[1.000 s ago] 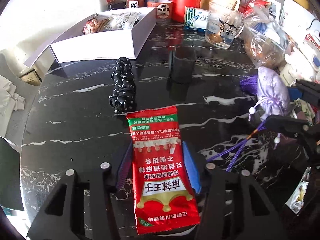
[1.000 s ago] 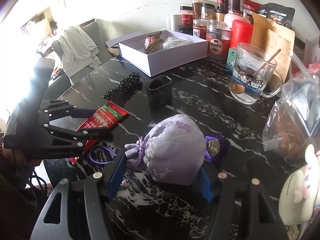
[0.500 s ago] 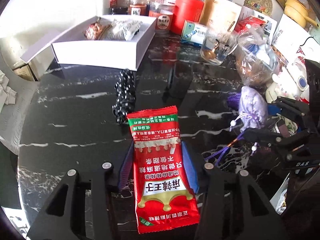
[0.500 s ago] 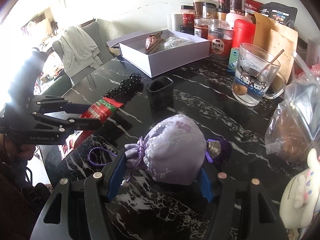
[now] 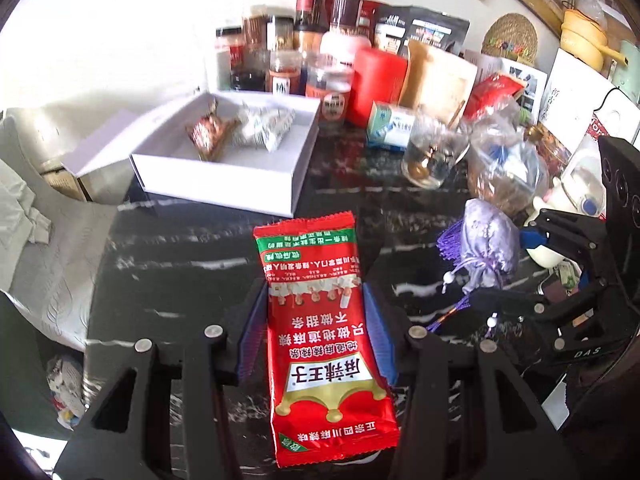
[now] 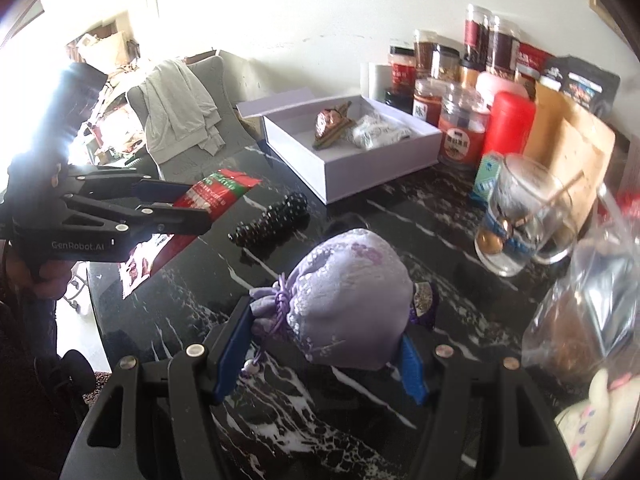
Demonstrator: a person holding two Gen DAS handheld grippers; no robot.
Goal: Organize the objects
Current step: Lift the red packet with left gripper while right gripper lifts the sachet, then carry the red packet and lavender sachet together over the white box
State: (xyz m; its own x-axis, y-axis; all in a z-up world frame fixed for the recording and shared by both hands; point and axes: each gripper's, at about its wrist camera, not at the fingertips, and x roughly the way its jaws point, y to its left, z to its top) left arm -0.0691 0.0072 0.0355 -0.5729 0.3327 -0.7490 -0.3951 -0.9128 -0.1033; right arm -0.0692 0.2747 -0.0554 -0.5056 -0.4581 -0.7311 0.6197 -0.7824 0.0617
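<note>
Left gripper (image 5: 316, 336) jaws clamp the red packet (image 5: 324, 336), right gripper (image 6: 328, 348) jaws hold the purple pouch (image 6: 348, 300). Both look bound for the white box (image 5: 224, 184); clear its wall before releasing.

Left gripper (image 5: 316, 336) tilted downward, raised above the table, blue pads pressed on both sides of a red snack packet (image 5: 320, 336). Right gripper (image 6: 326, 344) also tilted downward, to the right of the left one, pads closed around a purple pouch (image 6: 344, 300).
</note>
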